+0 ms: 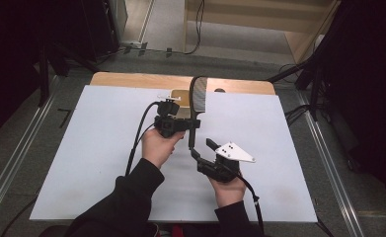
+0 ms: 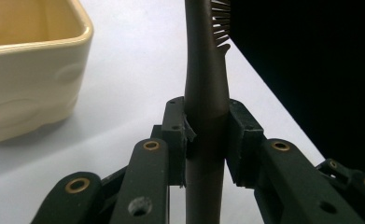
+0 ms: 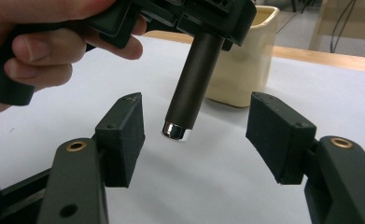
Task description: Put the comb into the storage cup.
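The left tool (image 2: 207, 140) is clenched on the brown handle of a hairbrush (image 2: 207, 74), its two pads pressing the handle from either side just below where the bristles begin. In the high view that same left tool (image 1: 190, 126) holds the hairbrush (image 1: 198, 96) upright above the tabletop (image 1: 96, 148), bristle head up and handle end pointing down toward the person. The right tool (image 3: 194, 135) is released: its jaws stand wide apart with the silver-capped handle end (image 3: 176, 130) hanging between them, touching neither pad. In the high view the right tool (image 1: 200, 148) sits just below that handle end. Behind the brush stands a cream container (image 3: 245, 70), open at the top, near the far edge of the tabletop and just beside the left tool. Judging from this, the brush is already lifted clear of the surface and rests wholly with the left hand (image 1: 158, 145), so the handover looks complete on that side. What seems left is carrying the brush to the cream container (image 1: 180, 98) and lowering it in, since it is not yet inside.
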